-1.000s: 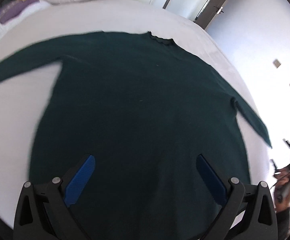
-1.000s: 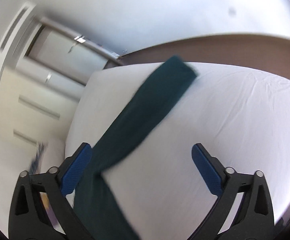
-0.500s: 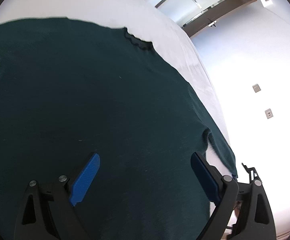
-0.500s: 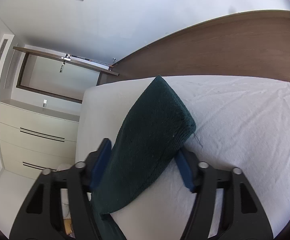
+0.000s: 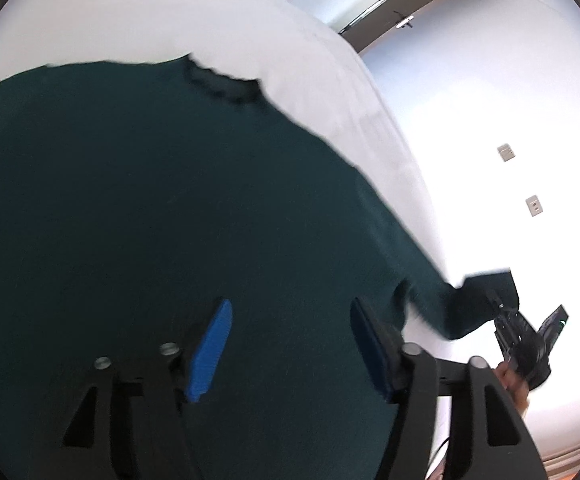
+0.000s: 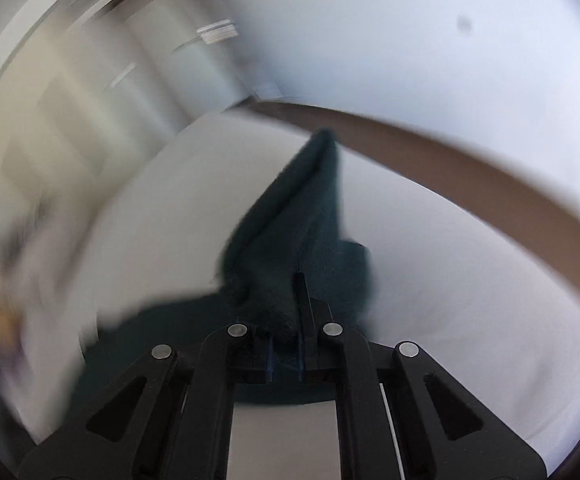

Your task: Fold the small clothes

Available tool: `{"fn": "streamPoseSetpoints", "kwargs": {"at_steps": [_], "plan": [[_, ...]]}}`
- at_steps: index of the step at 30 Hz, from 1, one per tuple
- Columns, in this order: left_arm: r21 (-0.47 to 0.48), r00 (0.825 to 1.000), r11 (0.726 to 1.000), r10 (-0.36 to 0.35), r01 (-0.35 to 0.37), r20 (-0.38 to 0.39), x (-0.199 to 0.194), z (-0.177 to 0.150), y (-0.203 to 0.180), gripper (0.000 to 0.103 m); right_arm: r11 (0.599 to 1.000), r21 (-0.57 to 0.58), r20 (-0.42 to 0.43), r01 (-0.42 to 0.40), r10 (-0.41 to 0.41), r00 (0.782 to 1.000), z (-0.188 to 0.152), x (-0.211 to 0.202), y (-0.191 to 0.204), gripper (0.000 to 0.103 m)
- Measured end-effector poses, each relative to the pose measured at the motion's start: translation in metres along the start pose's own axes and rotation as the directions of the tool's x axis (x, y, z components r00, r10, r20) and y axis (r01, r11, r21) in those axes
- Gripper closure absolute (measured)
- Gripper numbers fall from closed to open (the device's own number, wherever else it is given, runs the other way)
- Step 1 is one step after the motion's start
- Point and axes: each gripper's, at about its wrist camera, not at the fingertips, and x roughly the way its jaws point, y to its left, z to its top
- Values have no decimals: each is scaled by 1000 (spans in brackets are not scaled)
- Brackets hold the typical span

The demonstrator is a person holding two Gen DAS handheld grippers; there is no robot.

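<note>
Sweater [image 5: 138,208] — dark-green fuzzy knit; sleeve [image 6: 302,216] in right tongs [image 6: 286,344]

dark green sweater [image 5: 138,208] on white bed [image 5: 138,20], left gripper [image 5: 290,344] parted

Sweater [image 5: 170,220] spread flat on bed [image 5: 170,16], collar [image 5: 222,84] at far side. Left gripper [image 5: 290,344] over sweater's near part, nothing between its fingers. Sleeve [image 5: 422,292] runs off right to right gripper [image 6: 286,320], which pinches the sleeve end [image 6: 298,216]. Headboard [image 6: 470,184] along bed's far edge in right wrist view. Wall sockets [image 5: 506,153] far right.
</note>
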Motion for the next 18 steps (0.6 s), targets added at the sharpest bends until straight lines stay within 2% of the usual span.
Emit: {"fn": "streamPoseSetpoints", "kwargs": {"at_steps": [1,3,5,8,10,12,14,15,17,18], "plan": [[-15,1000,1000,-20,20,3,3,4,-1,21,988,-150,-21,-38,35,999,-9,7,47,96],[-71,995,993,-96,96,6,7,12,0,10,940,-334,-53,-67,52,997,-27,13,114,97],[-90,989,985,-147,144,-27,13,15,-3,8,863,-499,-79,-80,46,996,-61,27,165,97],[-105,969,970,-229,220,-89,27,19,-5,8,777,-623,-111,-88,23,994,-112,40,218,97],[-143,951,953,-283,266,-120,36,19,-3,8,747,-661,-110,-72,-2,994,-138,43,231,97],[-166,936,941,-320,296,-147,43,21,-1,8,717,-695,-94,-50,-22,995,-150,50,241,97],[-157,933,942,-322,298,-159,49,24,-1,8,706,-707,-85,-43,-24,996,-155,54,246,97],[-154,933,941,-324,301,-159,49,24,-1,9,700,-713,-80,-41,-23,997,-158,59,256,97],[-179,922,933,-342,311,-183,57,28,2,34,693,-720,-74,-41,-19,997,-158,65,270,97],[-201,909,927,-357,316,-216,66,30,4,51,693,-719,-79,-48,-13,997,-157,66,271,96]]}}
